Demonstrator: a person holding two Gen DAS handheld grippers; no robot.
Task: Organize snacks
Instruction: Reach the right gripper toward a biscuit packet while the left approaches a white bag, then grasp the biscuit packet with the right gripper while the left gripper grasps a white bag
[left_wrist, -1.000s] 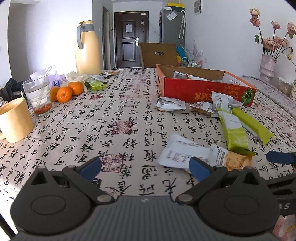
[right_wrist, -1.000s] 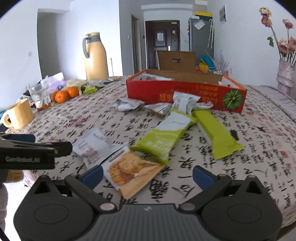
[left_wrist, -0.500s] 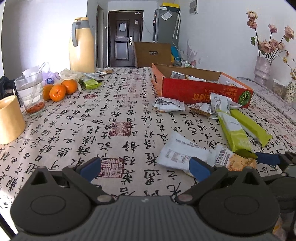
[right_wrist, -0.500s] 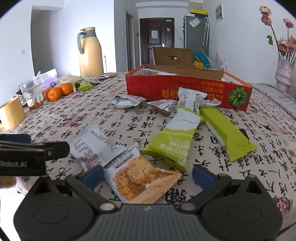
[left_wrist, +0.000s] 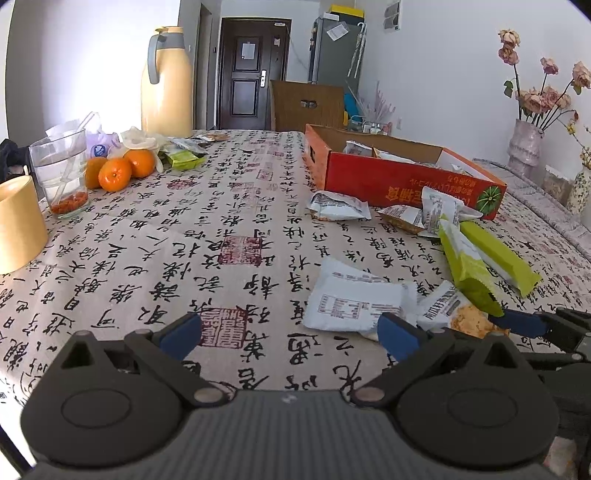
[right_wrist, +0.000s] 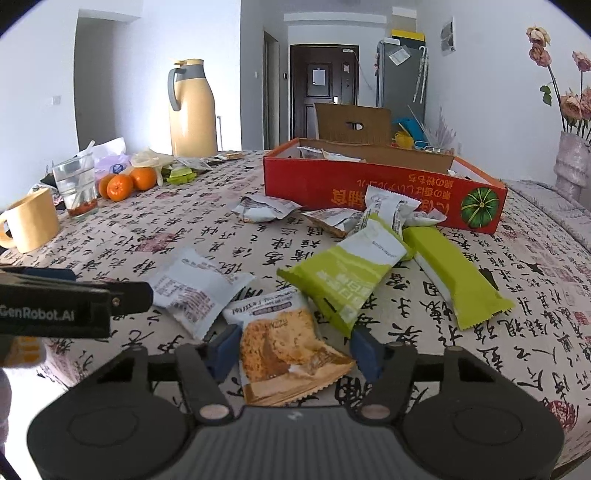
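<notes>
Bench (right_wrist: 155, 236) under a calligraphy-print cloth, left to right: one yellow mug (right_wrist: 31, 219), one clear glass tumbler (right_wrist: 75, 186), three oranges (right_wrist: 120, 186), one tall yellow thermos jug (right_wrist: 192, 110), one red cardboard tray (right_wrist: 369, 186) holding some packets. Loose snacks near the front edge: one white flat packet (right_wrist: 195, 286), one orange-and-white biscuit packet (right_wrist: 284, 350), two lime-green bar wrappers (right_wrist: 347, 280), several small white sachets (right_wrist: 264, 208) beside the tray. Left tool (left_wrist: 290, 332) released, jaws wide over bare cloth; right tool (right_wrist: 293, 350) straddling the biscuit packet, whether clenched cannot be told.
</notes>
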